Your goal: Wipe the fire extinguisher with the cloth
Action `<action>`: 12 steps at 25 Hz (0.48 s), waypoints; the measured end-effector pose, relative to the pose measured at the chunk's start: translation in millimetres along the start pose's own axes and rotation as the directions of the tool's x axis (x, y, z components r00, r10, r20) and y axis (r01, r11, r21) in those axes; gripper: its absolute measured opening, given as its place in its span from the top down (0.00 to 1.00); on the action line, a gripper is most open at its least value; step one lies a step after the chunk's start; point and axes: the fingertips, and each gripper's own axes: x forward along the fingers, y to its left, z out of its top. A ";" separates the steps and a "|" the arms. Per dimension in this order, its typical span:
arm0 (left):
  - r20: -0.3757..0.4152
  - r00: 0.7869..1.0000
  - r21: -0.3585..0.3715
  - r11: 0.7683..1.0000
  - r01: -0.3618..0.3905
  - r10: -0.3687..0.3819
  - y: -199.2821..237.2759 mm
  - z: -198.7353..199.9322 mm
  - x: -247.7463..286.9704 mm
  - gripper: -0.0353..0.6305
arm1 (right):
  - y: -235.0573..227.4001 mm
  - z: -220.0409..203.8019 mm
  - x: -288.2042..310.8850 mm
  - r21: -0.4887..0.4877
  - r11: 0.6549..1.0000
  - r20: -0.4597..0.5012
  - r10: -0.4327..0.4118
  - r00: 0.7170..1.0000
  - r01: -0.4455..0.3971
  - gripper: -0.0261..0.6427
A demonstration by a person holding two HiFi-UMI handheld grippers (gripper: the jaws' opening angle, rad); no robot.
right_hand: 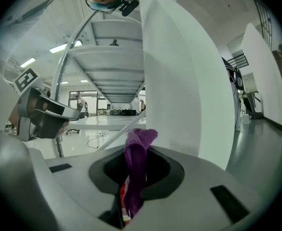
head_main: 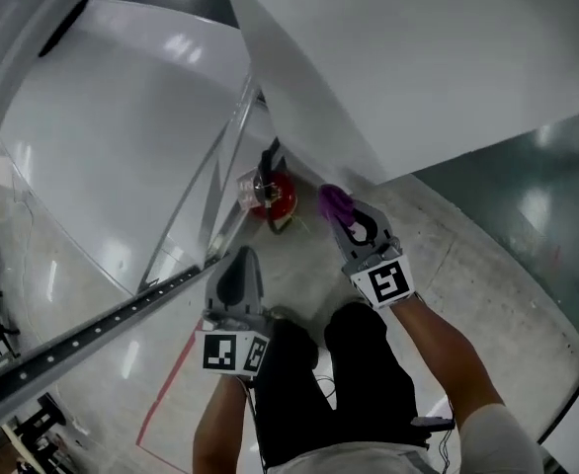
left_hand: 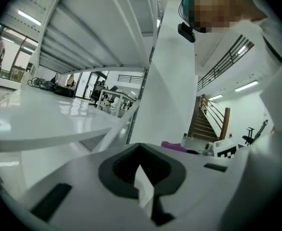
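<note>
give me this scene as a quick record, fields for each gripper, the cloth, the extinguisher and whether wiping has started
left hand-held gripper: jaws together, holding nothing
right hand-held gripper: shut on the cloth
cloth: purple, bunched, sticking out past the jaws
fire extinguisher: red, black top, on the floor at the foot of the white panel
contact: in the head view the cloth sits to the right of the fire extinguisher, apart from it
wiping: not yet begun, as far as these views show
</note>
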 end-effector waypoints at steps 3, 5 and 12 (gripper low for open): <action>0.000 1.000 -0.004 1.000 0.030 -0.030 4.5 -29.7 16.4 0.94 | 5.7 -33.9 22.1 -0.035 0.999 0.037 0.021 0.999 -0.020 0.88; 0.010 0.998 0.001 0.998 0.060 -0.060 10.3 -44.9 25.7 0.94 | 10.4 -60.5 38.0 -0.069 0.997 0.031 0.037 0.999 -0.034 0.88; 0.050 0.996 -0.015 0.997 0.070 -0.069 42.8 -92.4 36.4 0.94 | 9.5 -139.1 94.4 -0.148 0.989 0.042 -0.011 0.999 0.017 0.88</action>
